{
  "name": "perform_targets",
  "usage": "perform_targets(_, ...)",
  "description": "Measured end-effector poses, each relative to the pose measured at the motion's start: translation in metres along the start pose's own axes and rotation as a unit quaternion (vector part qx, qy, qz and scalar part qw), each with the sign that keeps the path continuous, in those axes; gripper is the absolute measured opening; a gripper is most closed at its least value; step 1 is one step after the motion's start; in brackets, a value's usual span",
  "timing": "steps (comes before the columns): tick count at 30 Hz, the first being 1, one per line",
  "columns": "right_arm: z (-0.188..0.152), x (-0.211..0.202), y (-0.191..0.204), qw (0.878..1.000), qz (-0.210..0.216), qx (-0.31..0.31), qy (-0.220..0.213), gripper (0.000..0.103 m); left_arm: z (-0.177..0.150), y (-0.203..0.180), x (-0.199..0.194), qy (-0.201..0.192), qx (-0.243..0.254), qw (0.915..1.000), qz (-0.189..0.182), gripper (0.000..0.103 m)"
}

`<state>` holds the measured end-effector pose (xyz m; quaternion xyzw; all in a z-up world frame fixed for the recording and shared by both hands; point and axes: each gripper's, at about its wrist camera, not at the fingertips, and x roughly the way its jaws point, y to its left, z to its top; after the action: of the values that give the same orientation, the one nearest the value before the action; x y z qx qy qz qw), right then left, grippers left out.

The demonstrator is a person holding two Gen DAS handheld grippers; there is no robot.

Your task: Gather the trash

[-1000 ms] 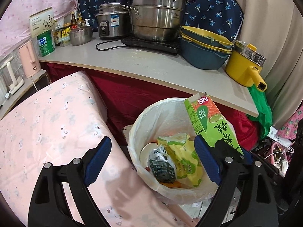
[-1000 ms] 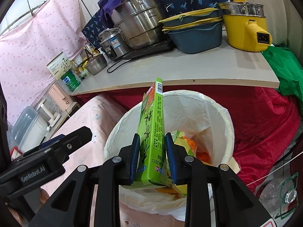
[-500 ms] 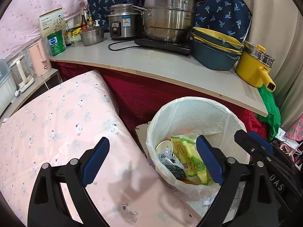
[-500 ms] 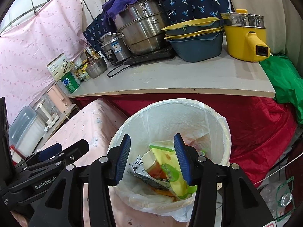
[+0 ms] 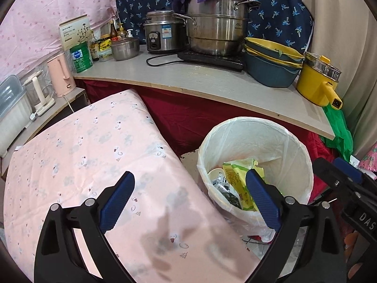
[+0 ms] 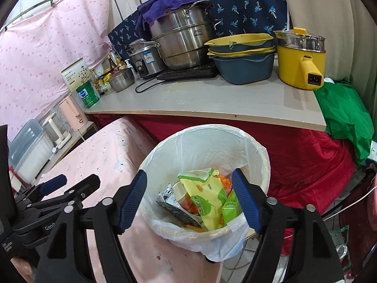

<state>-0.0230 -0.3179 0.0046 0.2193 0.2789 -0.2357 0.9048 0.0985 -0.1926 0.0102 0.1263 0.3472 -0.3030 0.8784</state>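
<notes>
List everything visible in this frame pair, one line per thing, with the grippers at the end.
trash bin: 1, white with white liner, on the floor below the counter
trash in bin: several pieces, green-yellow wrappers, a green carton, a paper cup
counter: 1, pale grey, above red cloth
steamer pot: 1, steel, on the cooktop, purple cloth on top
rice cooker: 1, steel, left of the steamer pot
basins: a stack, blue and yellow, on the counter
electric pot: 1, yellow, counter's right end
green bag: 1, right of the counter
pink cover: 1, draped left of the bin
left gripper: open, empty, jaws opening
right gripper: over the bin, jaws opening, nothing between them
</notes>
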Motion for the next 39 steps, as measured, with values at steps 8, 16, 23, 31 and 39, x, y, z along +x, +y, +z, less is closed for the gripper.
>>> perform_targets(8, -0.007, -0.022, 0.016, 0.999, -0.020, -0.038, -0.007, 0.085, -0.011, 0.008, -0.016, -0.002, -0.004, 0.9999, 0.009, 0.093)
perform_targets(16, -0.019, -0.033, 0.029, 0.997, -0.024, -0.071, 0.007, 0.097, -0.028, 0.011, -0.029, -0.003, -0.002, 0.9997, 0.024, 0.096)
perform_targets(23, -0.027, -0.038, 0.030, 0.998, -0.005, -0.065, 0.022, 0.097, -0.040, 0.018, -0.037, -0.001, -0.013, 0.9994, 0.032, 0.096)
perform_targets(31, -0.037, -0.048, 0.038, 0.996, -0.022, -0.086, 0.010, 0.097, -0.055, 0.026, -0.043, 0.008, -0.033, 0.9985, 0.042, 0.096)
perform_targets(39, -0.048, -0.053, 0.040, 0.995, -0.026, -0.096, 0.014, 0.097, -0.069, 0.023, -0.047, 0.013, -0.030, 0.9983, 0.048, 0.096)
